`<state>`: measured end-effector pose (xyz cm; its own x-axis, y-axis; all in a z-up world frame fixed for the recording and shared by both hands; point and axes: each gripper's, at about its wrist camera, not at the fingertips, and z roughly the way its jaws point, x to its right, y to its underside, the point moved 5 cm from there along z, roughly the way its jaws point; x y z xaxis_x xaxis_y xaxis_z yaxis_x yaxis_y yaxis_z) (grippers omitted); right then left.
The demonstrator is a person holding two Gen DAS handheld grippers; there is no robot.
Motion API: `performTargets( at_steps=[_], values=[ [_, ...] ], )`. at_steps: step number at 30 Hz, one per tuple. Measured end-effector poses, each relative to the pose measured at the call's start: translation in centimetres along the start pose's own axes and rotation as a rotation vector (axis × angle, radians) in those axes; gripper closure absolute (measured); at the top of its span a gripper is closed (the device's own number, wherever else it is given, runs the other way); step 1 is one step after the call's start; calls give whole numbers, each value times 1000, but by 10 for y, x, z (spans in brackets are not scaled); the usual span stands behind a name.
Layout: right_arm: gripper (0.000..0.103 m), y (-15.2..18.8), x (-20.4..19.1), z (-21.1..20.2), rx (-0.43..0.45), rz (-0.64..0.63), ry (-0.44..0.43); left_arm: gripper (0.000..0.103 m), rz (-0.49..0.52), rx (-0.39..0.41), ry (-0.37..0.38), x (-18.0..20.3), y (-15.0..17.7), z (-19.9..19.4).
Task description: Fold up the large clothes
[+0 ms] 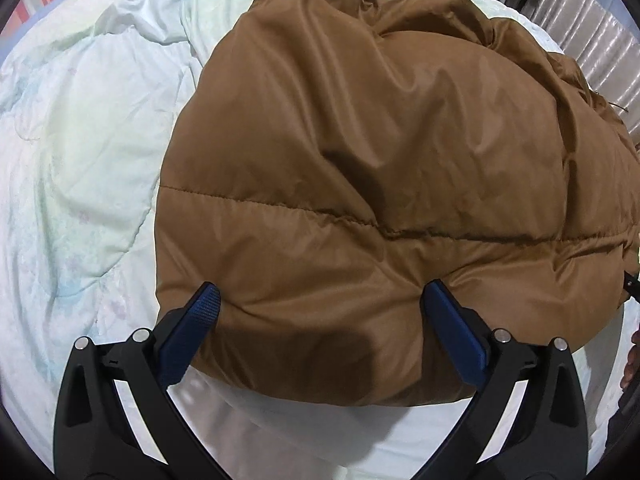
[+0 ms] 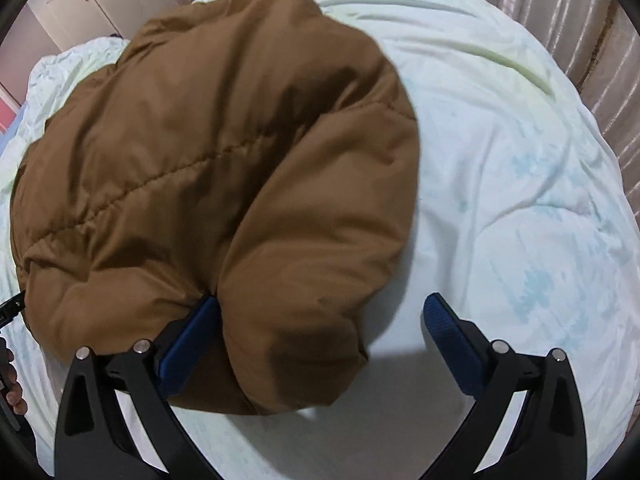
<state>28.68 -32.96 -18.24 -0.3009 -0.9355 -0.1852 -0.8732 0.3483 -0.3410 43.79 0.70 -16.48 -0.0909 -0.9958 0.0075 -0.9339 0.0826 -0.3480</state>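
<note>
Brown puffer jacket (image 1: 360, 168) bundled on bed quilt (image 1: 80, 160). My left claw (image 1: 320, 308) and right claw (image 2: 320, 320) gape wide at 6 o'clock hem, gripping nothing. Mid-fold; next, likely pinch hem

This is a bedroom in a home. A big bed (image 2: 500, 152) fills most of both views, and it is covered with a soft, pale green quilt (image 1: 80, 152) that is puffy and wrinkled. A puffy brown coat (image 1: 360, 160) lies on the bed. Behind the bed, in the right wrist view, stands a cream wardrobe (image 2: 76, 4) with gold handles, next to a pink wall (image 2: 10, 110). Shiny, ribbed curtains (image 2: 600, 60) hang along the other side of the bed, like the ones people have at home
</note>
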Motion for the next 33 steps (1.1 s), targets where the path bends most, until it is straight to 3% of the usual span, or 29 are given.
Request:
performTargets(
  at_steps=[10,22,27,33],
  values=[
    [2,-2,-6,7,-32,47,-41,3,-21,-9,20,-9,-6,7],
    [2,20,6,-8,-44,139,-233,3,-21,-11,28,-20,-14,16],
    [2,7,1,1,-56,118,-214,3,-21,-9,24,-23,-14,11],
    [17,3,-29,-2,-58,70,-189,3,-21,-6,21,-25,-15,10]
  ],
)
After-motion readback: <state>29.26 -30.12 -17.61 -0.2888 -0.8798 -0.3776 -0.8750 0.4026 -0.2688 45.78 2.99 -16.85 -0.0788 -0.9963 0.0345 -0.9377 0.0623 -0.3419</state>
